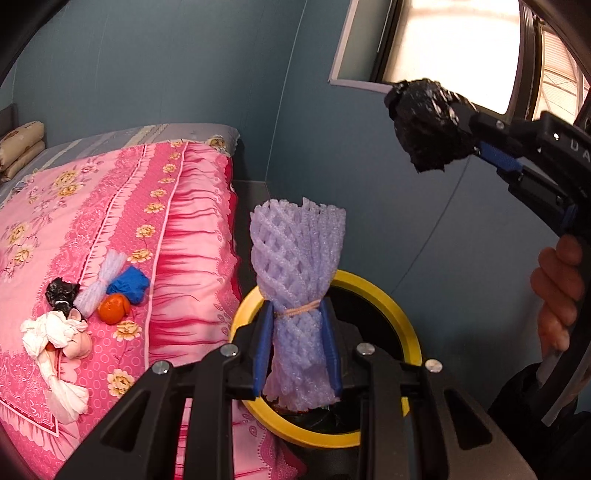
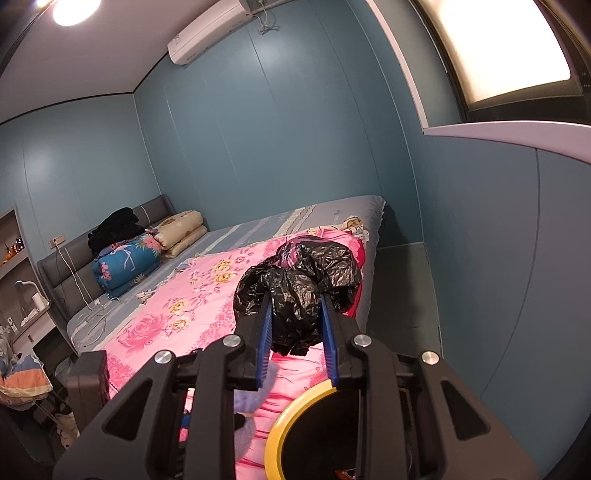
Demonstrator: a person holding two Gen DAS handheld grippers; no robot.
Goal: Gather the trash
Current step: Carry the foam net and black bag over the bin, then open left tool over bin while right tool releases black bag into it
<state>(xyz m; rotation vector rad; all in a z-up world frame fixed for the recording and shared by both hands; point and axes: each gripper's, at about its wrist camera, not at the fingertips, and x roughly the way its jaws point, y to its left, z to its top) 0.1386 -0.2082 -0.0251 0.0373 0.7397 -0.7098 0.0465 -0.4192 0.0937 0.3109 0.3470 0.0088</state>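
The left tool point(image 1: 297, 345) is clenched on a purple foam net point(image 1: 297, 273) directly over the yellow-rimmed bin point(image 1: 397, 310); the right tool point(image 2: 295, 336), grasping a crumpled black bag point(image 2: 299, 291), hangs above that bin. Best release only once centred inside the rim. Only the partial letters "DA" on the right tool are readable.

Bed point(image 2: 258, 225) standing against blue wall point(image 2: 277, 129), pink floral quilt point(image 2: 177, 306) lying across it. Folded bedding point(image 2: 127, 267) and cream pillows point(image 2: 183, 229) resting by grey headboard point(image 2: 66, 273). Air conditioner point(image 2: 210, 31) hanging high; window point(image 2: 506, 48) glowing; ceiling lamp point(image 2: 75, 9) shining.
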